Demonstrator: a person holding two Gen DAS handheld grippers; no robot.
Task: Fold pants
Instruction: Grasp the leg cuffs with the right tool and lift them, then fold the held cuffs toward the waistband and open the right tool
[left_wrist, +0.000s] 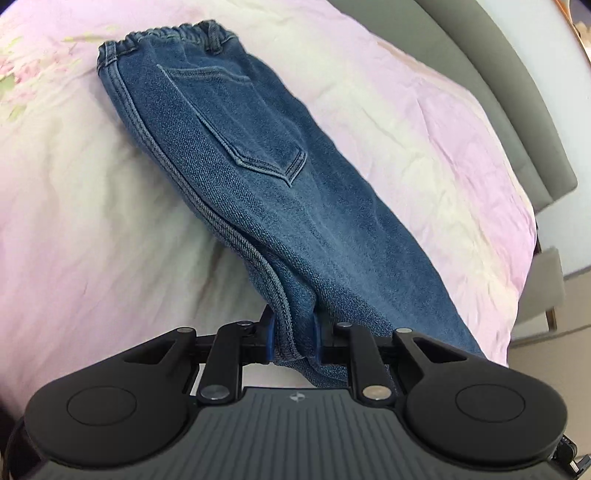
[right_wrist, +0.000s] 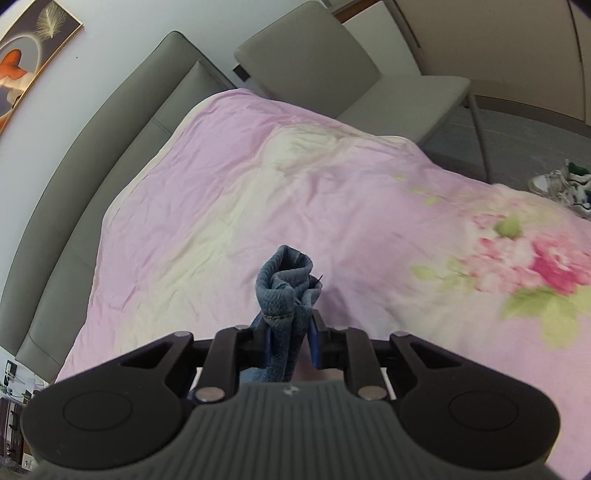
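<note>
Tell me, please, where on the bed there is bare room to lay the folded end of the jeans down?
Bare quilt spreads ahead of the right gripper, between the grey headboard and the printed flowers. In the left wrist view, the jeans cover the middle, with bare quilt on either side.

- No readable words, numbers or brand names appear in either view.
- Each gripper body carries one small round emblem (a mark without letters).
</note>
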